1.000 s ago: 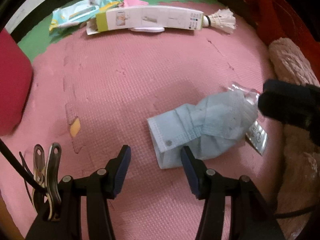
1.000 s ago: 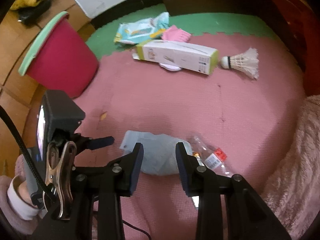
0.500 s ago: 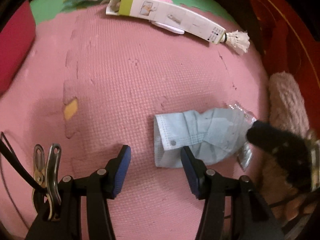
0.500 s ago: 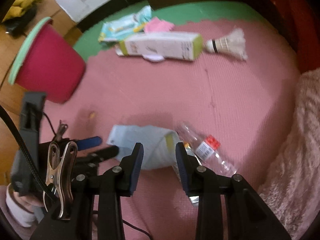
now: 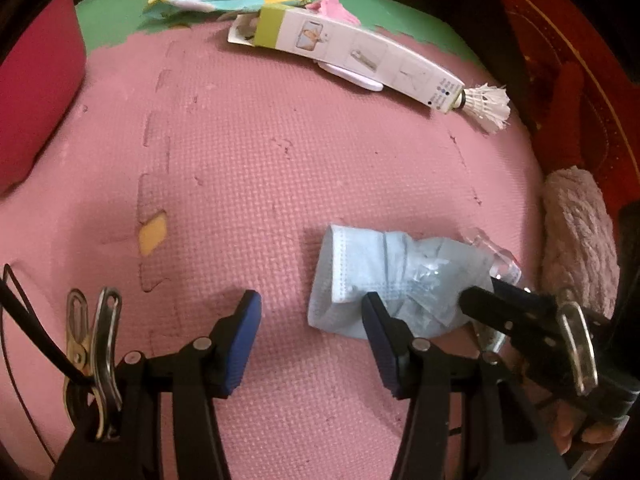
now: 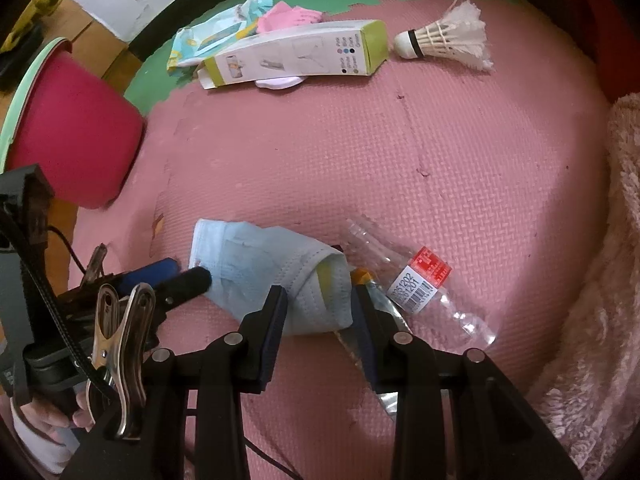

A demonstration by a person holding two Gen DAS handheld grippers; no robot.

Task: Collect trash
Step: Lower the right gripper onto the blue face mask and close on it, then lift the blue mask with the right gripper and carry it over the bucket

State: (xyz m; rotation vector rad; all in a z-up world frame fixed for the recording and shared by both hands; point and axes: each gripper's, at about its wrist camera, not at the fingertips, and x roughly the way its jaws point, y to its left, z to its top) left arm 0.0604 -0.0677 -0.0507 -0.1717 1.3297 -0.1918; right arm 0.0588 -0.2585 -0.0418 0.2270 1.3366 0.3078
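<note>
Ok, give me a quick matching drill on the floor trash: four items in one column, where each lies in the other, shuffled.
Items:
1. face mask
2. plastic bottle
3. shuttlecock
4. long carton

Places:
A. at the carton's green end
B. between both hand-held grippers
C. partly under the mask, red label showing
D. on a white flat piece, near the green mat edge

Pairs: 1-B, 2-C, 3-A, 4-D

Both hand-held grippers [image 5: 310, 320] [image 6: 320, 312] parted, downward.

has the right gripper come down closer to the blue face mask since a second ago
Yes. The right gripper has dropped toward the pink mat, and its open jaws now straddle the end of the face mask.
</note>
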